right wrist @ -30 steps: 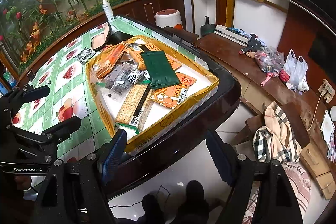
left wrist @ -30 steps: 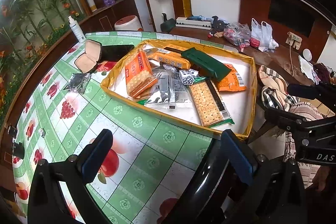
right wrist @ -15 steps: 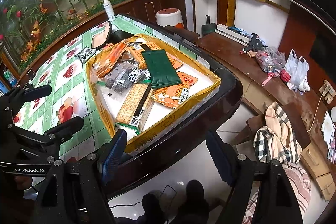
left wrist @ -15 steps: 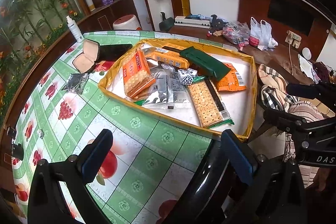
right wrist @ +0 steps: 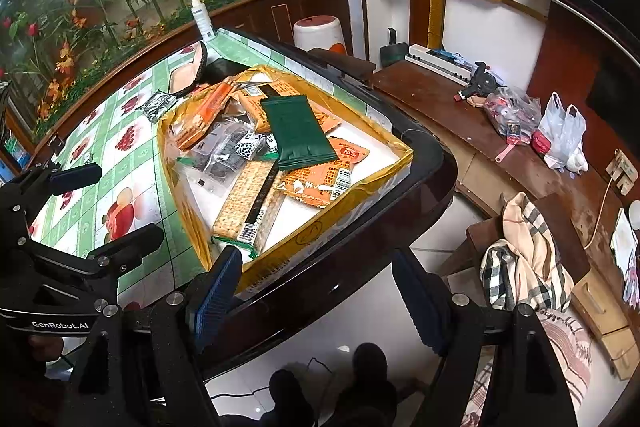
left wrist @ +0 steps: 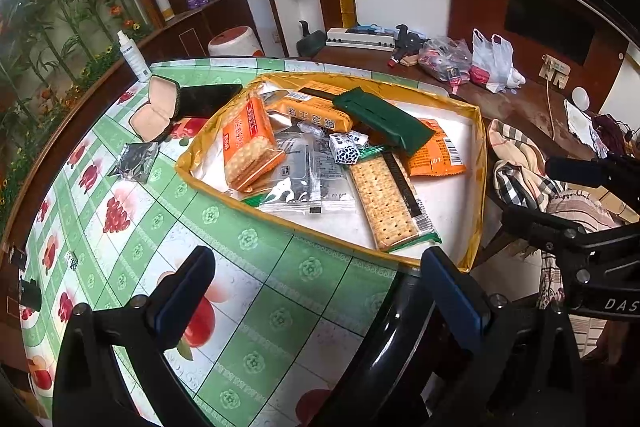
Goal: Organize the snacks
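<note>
Snacks (left wrist: pixel 320 155): heaped loose in yellow tray (left wrist: pixel 478 187) at tabletop's near corner
Foil packet (left wrist: pixel 136 159): outside, beside tray
Left gripper (left wrist: pixel 316 291): wide, empty
Right gripper (right wrist: pixel 320 291): wide, empty
Progress: nearly all trayed, unsorted

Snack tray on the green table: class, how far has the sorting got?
Done: little; the packets lie jumbled in the yellow tray, green packet across the orange ones. In hand: nothing; left gripper and right gripper are open, short of the tray. Left: sorting them all, plus the silver packet outside the tray.
</note>
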`<state>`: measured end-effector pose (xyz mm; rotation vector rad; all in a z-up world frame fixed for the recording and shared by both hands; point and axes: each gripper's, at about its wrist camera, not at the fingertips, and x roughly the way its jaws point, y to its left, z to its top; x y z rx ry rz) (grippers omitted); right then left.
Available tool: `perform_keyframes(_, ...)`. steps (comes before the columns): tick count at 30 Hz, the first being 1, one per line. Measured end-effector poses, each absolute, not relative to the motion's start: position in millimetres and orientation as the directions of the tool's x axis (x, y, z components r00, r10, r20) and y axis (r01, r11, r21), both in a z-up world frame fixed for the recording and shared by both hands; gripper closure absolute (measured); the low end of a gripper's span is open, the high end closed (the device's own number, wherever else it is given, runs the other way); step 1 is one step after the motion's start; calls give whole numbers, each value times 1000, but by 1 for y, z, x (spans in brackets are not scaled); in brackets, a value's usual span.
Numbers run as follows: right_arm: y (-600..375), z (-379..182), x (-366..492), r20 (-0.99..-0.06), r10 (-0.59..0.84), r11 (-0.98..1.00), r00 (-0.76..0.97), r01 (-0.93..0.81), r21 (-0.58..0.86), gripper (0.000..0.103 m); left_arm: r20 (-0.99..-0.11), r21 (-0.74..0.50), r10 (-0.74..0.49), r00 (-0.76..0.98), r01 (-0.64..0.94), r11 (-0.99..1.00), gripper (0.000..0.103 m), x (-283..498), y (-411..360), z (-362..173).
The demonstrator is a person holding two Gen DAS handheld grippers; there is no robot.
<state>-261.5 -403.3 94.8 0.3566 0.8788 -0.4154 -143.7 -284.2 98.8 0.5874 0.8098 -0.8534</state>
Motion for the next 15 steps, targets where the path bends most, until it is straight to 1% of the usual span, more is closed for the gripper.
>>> perform_keyframes(9, -405, 95, -261, -797, -202, 864, 569, 488, 129, 22, -821, 122, -432, 373, 854, 506, 1, -144, -291, 95)
perform_keyframes(15, -405, 95, -261, -798, -204, 862, 566, 490, 127, 22, -808, 131, -445, 385, 855, 501, 1, -147, -291, 99)
